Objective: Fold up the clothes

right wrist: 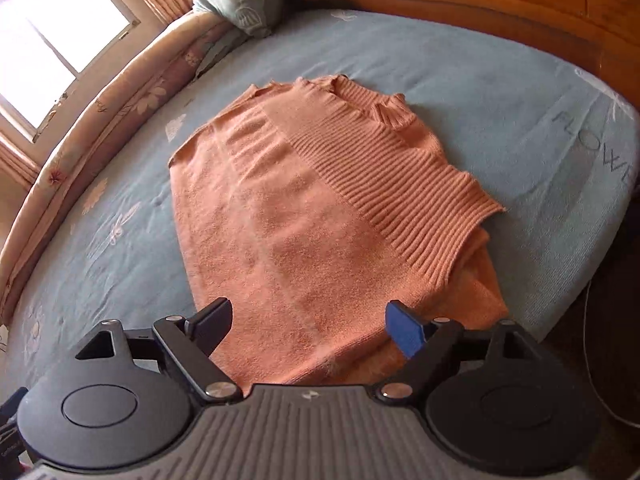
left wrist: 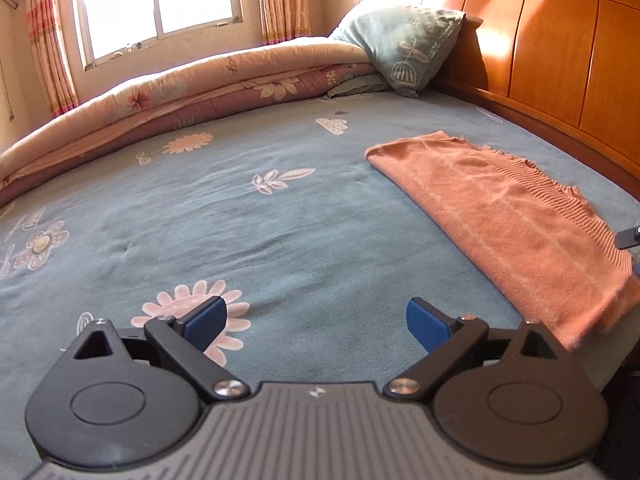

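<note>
An orange knit sweater (right wrist: 320, 216) lies folded into a long strip on the blue flowered bed sheet (right wrist: 500, 92), its ribbed hem layer on top. It also shows in the left wrist view (left wrist: 512, 220) at the right. My right gripper (right wrist: 308, 326) is open and empty, hovering just above the near end of the sweater. My left gripper (left wrist: 316, 326) is open and empty over bare sheet (left wrist: 240, 220), left of the sweater. A dark tip of the right gripper shows at the left wrist view's right edge (left wrist: 628, 237).
A rolled floral quilt (left wrist: 160, 100) lies along the far side of the bed under a window (left wrist: 156, 0). A blue-green pillow (left wrist: 404, 48) leans on the wooden headboard (left wrist: 560, 68). The bed's edge (right wrist: 560, 312) runs near the sweater's right side.
</note>
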`<act>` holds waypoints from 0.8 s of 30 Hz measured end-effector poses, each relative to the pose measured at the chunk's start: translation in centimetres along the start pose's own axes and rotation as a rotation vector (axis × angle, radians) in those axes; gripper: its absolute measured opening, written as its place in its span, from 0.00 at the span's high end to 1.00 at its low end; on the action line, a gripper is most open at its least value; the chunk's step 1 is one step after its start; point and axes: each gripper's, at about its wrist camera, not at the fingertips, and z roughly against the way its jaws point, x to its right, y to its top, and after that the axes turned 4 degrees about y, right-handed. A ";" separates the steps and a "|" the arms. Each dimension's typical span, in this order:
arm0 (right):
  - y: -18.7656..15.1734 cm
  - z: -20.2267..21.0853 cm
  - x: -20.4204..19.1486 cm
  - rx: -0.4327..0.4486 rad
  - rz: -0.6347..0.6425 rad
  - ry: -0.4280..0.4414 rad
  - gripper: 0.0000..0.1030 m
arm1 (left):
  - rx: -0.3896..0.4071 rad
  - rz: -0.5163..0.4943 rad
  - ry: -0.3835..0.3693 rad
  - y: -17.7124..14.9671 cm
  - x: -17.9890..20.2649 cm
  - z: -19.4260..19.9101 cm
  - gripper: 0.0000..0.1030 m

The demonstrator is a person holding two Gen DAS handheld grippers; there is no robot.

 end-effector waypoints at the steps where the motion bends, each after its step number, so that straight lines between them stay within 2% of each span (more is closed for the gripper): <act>1: 0.0 0.4 -0.8 0.008 0.028 -0.005 0.15 | 0.016 -0.006 0.013 0.2 -0.1 0.5 0.06; 5: -0.3 2.2 -4.2 0.049 0.148 -0.016 0.13 | 0.086 -0.024 0.058 0.7 -0.4 2.5 0.06; 13: -2.6 5.0 -11.5 0.095 0.313 0.076 0.07 | 0.178 -0.013 0.089 0.9 -1.3 7.1 0.06; 17: -4.0 6.5 -14.7 0.107 0.375 0.127 0.02 | 0.227 0.006 0.116 1.0 -2.1 10.0 0.01; 24: -8.6 7.7 -19.1 0.039 0.455 0.201 0.00 | 0.279 0.060 0.150 0.2 -3.0 14.7 0.01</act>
